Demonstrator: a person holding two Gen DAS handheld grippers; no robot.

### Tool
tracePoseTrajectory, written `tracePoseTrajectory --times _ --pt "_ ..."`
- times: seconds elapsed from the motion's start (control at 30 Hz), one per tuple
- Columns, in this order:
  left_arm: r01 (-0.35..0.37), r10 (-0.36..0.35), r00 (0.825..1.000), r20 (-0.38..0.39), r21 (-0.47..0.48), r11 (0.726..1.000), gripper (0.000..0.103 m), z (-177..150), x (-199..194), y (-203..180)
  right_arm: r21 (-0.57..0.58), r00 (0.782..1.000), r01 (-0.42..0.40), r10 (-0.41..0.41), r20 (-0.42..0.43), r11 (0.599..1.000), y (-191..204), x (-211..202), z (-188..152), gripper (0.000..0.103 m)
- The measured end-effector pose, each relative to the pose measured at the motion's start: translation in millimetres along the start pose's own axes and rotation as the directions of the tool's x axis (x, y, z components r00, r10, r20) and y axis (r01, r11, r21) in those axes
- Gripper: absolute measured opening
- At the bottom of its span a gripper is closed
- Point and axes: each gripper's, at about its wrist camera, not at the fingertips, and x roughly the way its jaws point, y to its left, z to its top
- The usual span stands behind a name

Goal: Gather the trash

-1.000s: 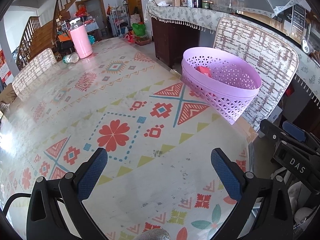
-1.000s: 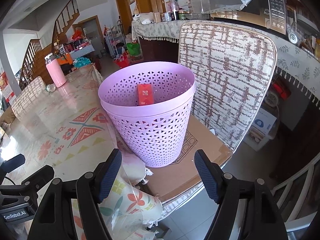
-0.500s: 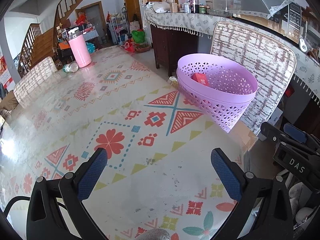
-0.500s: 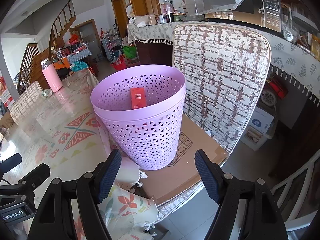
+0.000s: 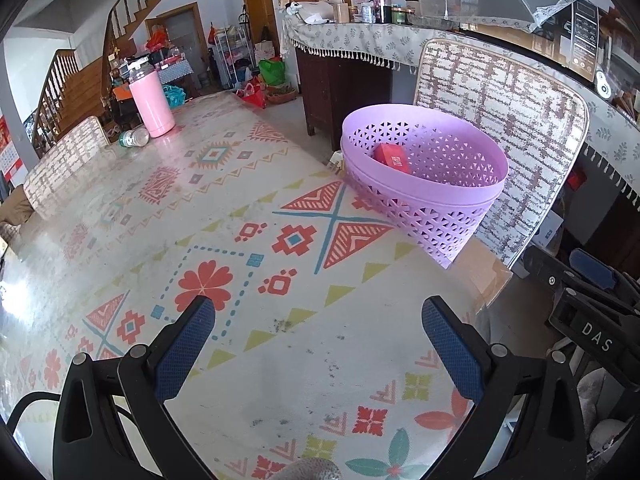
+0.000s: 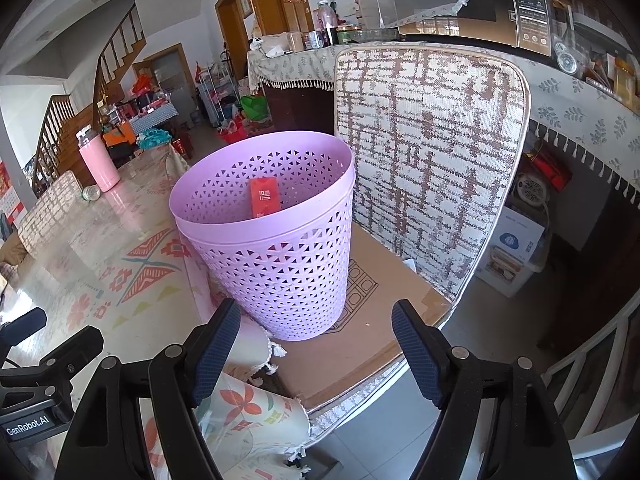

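Note:
A purple perforated basket (image 5: 436, 216) stands on a chair seat beside the table's right edge; it also shows in the right wrist view (image 6: 280, 264). A red box (image 5: 392, 157) leans inside it, seen too in the right wrist view (image 6: 265, 197). A plastic bottle (image 5: 134, 137) lies on its side at the far end of the table, also in the right wrist view (image 6: 91, 193). My left gripper (image 5: 318, 314) is open and empty above the patterned table (image 5: 224, 216). My right gripper (image 6: 316, 318) is open and empty, low in front of the basket.
A pink tumbler (image 5: 151, 103) stands by the bottle. A woven-back chair (image 6: 428, 168) holds the basket on a cardboard sheet (image 6: 380, 320). Another chair back (image 5: 64, 160) is at the table's far left. A cabinet with jars (image 5: 360, 40) is behind.
Both grippers have drawn back slightly from the basket, which looks smaller and more upright now. Both stay open and empty. The red box has not moved.

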Motion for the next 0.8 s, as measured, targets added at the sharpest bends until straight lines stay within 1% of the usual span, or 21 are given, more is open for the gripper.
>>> tracePoseTrajectory --times 0.5,0.8 --pt "0.029 -0.029 0.999 -0.02 -0.001 1.0 0.103 4.4 7.7 -8.9 0.014 1.0 0.007 -0.007 -0.004 1.0 -9.5 0.3 -1.4 0.083" --pt "0.039 -0.039 0.999 -0.013 -0.021 0.999 0.103 5.7 6.7 -2.5 0.008 1.0 0.019 -0.019 -0.004 1.0 -7.3 -2.0 1.6 0.084"
